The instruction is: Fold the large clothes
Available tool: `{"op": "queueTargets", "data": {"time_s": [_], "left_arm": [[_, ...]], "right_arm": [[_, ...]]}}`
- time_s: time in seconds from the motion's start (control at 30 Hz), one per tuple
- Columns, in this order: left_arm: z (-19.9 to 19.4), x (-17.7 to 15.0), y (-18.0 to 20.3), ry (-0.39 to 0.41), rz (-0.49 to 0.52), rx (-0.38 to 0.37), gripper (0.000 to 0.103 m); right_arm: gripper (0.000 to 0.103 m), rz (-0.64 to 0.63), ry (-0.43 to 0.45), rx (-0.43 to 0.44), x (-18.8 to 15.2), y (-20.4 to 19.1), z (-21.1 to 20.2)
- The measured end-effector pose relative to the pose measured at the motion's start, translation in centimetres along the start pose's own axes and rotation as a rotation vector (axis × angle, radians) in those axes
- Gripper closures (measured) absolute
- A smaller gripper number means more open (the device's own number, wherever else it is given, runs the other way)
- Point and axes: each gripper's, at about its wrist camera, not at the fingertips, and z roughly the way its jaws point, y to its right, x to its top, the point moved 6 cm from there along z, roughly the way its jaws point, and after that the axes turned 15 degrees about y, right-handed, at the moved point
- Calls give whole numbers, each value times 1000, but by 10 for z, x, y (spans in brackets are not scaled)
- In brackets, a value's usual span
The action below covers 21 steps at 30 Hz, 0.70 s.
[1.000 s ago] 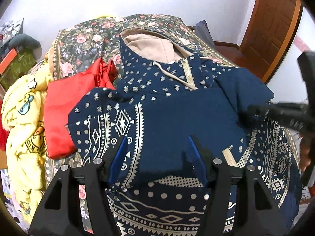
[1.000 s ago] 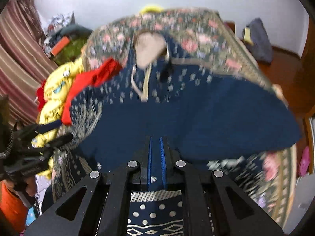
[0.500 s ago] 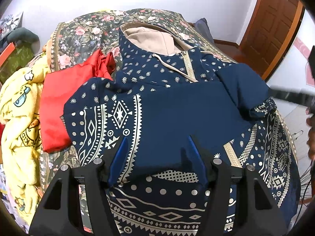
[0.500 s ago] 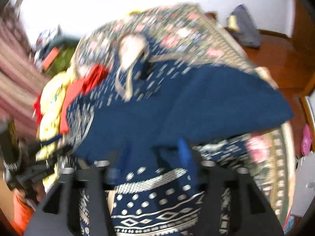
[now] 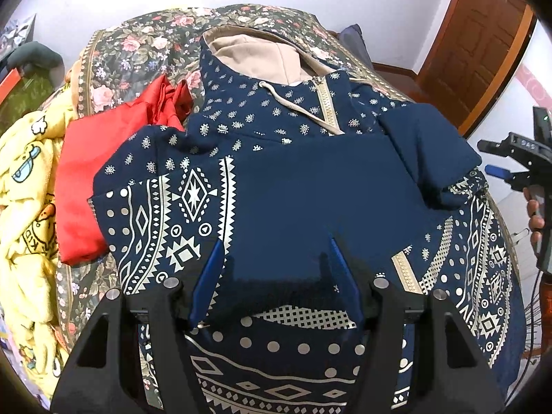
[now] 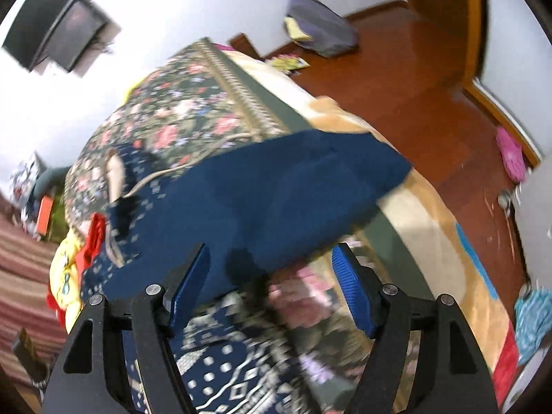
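Navy patterned hoodie [image 5: 276, 179] spread across the floral bedspread [image 5: 138, 48], both grippers open above its lower part.

The left gripper [image 5: 276, 269], jaws apart, shows soft knit, cream geometric print, beige hood lining and a glossy red garment [image 5: 82, 172] at left. The right gripper [image 6: 272, 286], jaws apart, alone shows the wooden floor [image 6: 414, 79], blurred.

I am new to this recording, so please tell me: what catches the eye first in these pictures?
A large navy hoodie with pale geometric print fills the middle of the floral bedspread, its beige-lined hood toward the wall. A bright red garment lies at its left, beside a yellow cartoon blanket.
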Motion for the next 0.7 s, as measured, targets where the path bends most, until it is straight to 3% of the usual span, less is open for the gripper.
{"op": "queueTargets", "data": {"time_s": [0.13, 0.27, 0.33, 0.4, 0.47, 0.7], "left_arm": [[6, -1, -2, -9, -14, 4, 41], [11, -1, -4, -16, -22, 11, 42], [11, -1, -5, -16, -24, 15, 42], [11, 0, -6, -10, -23, 21, 42], [9, 1, -7, -6, -20, 27, 42], [-7, 8, -11, 33, 0, 42, 42]], "right_arm": [[33, 59, -27, -27, -1, 18, 20], [34, 21, 21, -51, 8, 16, 29], [46, 5, 48, -80, 12, 18, 34], [76, -23, 68, -128, 16, 19, 37], [90, -33, 76, -118, 20, 15, 37], [95, -101, 142, -41, 34, -22, 9]]}}
